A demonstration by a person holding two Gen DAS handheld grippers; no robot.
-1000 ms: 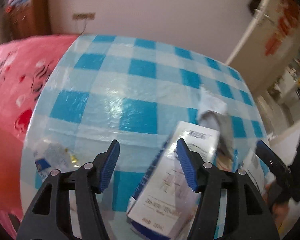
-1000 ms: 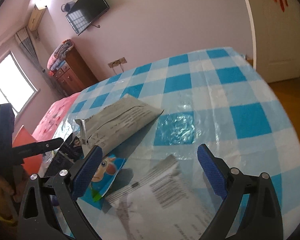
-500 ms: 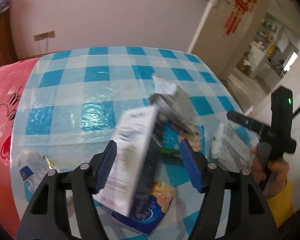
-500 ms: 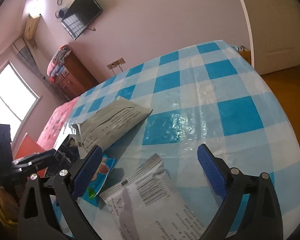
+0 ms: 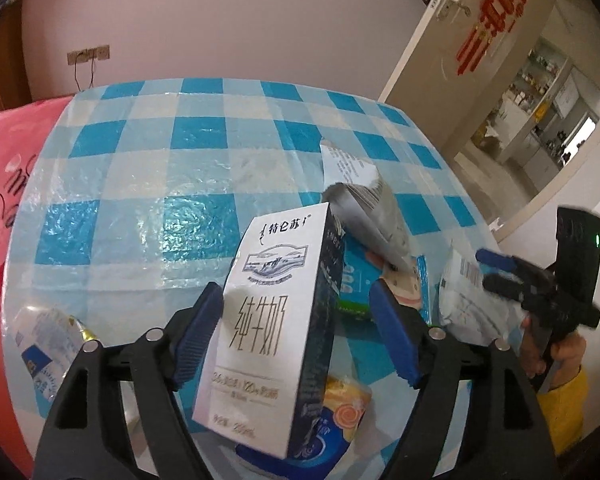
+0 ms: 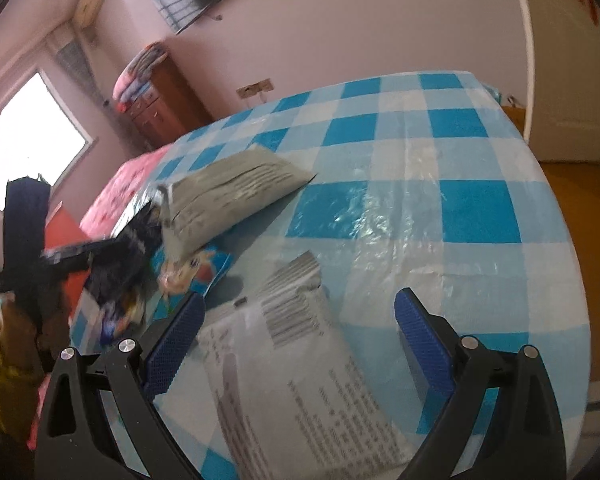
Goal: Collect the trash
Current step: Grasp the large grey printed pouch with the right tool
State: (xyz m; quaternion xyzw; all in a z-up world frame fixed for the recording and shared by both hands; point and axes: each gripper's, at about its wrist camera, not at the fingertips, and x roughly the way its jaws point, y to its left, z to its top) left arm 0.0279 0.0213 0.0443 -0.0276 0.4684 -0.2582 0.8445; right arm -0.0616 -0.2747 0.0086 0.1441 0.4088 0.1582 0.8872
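In my left wrist view the milk carton [image 5: 276,320] has turned upright since half a second ago and now stands between the wide-open fingers of my left gripper [image 5: 296,336]; I cannot tell if a pad touches it, so I judge it not yet secured. My right wrist view shows what the left hides: the white mailer [image 6: 300,380] lying flat between my right gripper [image 6: 300,344] fingers, spread wide, holding nothing.
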